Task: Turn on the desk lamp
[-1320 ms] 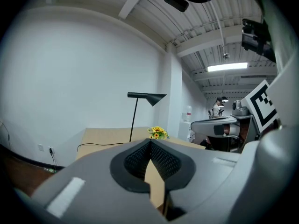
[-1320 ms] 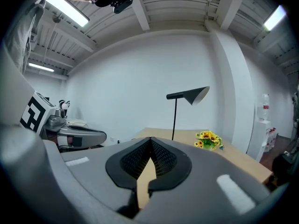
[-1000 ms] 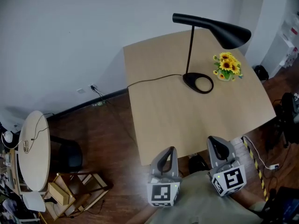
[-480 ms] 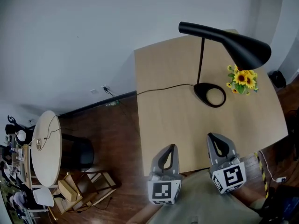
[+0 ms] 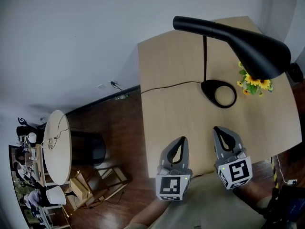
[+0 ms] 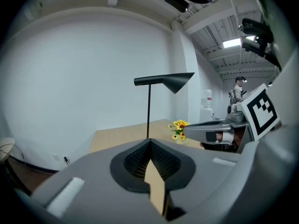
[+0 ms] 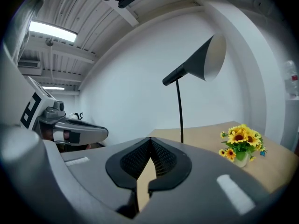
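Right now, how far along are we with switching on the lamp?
Nothing looks done yet: the lamp shows no glow at its shade. In hand: the left gripper and right gripper are both shut and empty, hovering over the near edge of the table, apart from the lamp. Left: reach the lamp and work its switch, which I cannot spot here.

The desk lamp (image 5: 206, 61) stands toward the back of the bench (image 5: 174, 113), flowers (image 5: 254, 84) just right of its base, while the left gripper (image 5: 180, 141) and right gripper (image 5: 219, 130) hang side by side over the near edge.
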`<state>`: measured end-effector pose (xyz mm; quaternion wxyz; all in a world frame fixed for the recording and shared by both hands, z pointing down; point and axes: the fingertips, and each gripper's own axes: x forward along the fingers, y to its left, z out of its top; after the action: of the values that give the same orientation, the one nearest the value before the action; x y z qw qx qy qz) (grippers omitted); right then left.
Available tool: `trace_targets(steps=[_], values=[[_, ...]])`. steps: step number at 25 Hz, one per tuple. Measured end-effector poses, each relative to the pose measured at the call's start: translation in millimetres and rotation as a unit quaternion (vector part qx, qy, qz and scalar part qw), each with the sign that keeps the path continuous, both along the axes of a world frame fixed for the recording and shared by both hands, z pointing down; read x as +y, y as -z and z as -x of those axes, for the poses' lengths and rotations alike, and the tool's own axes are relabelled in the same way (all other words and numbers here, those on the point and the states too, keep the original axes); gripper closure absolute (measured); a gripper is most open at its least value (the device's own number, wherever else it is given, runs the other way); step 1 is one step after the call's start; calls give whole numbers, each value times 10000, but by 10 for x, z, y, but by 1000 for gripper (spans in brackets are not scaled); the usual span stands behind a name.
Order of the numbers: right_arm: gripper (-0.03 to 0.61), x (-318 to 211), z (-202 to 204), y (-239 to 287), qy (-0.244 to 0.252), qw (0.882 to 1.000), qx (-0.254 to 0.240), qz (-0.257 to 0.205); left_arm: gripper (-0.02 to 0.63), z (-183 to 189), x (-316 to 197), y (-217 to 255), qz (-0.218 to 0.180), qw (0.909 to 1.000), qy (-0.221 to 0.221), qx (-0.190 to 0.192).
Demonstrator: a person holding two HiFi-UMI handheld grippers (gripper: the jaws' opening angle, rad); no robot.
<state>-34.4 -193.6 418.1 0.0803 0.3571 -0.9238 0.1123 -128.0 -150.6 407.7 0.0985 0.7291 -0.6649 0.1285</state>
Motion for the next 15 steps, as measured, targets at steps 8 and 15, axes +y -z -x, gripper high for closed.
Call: trace_targets(steps=[8, 15], values=[[578, -461, 2, -240, -59, 9999, -16, 123, 615, 56, -123, -150, 350, 9991, 228, -101], [578, -836, 85, -430, -26, 9997, 239, 68, 615, 105, -426, -276, 453, 9986, 212, -182]])
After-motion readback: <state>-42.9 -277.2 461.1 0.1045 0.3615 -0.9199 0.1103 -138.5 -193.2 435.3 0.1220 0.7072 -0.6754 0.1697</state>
